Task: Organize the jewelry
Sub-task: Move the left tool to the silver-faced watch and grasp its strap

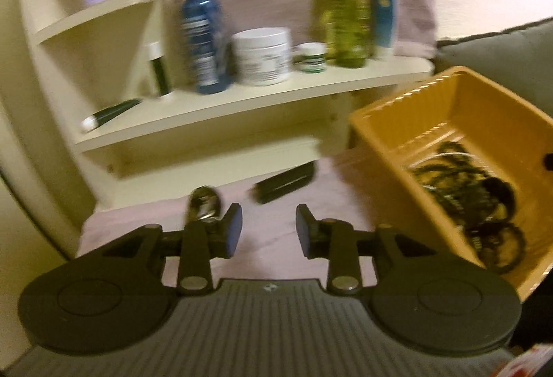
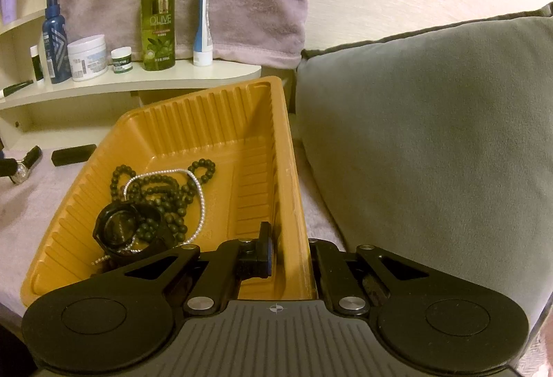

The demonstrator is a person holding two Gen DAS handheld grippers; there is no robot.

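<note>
Our right hand-held gripper [image 2: 290, 252] clamps the near wall of the orange tray [image 2: 221, 107], beads inside. Our left hand-held gripper [image 1: 269, 230] hangs part-open and empty, a silver watch [image 1: 204, 207] just left.

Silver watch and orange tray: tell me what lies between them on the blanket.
A small black case lies on the blanket between the silver watch and the orange tray, touching neither. The right wrist view shows it best.

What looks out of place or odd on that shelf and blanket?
A dark tube lies on its side on the shelf while the other bottles stand upright. A silver wristwatch and a small black case lie loose on the blanket, outside the orange tray.
</note>
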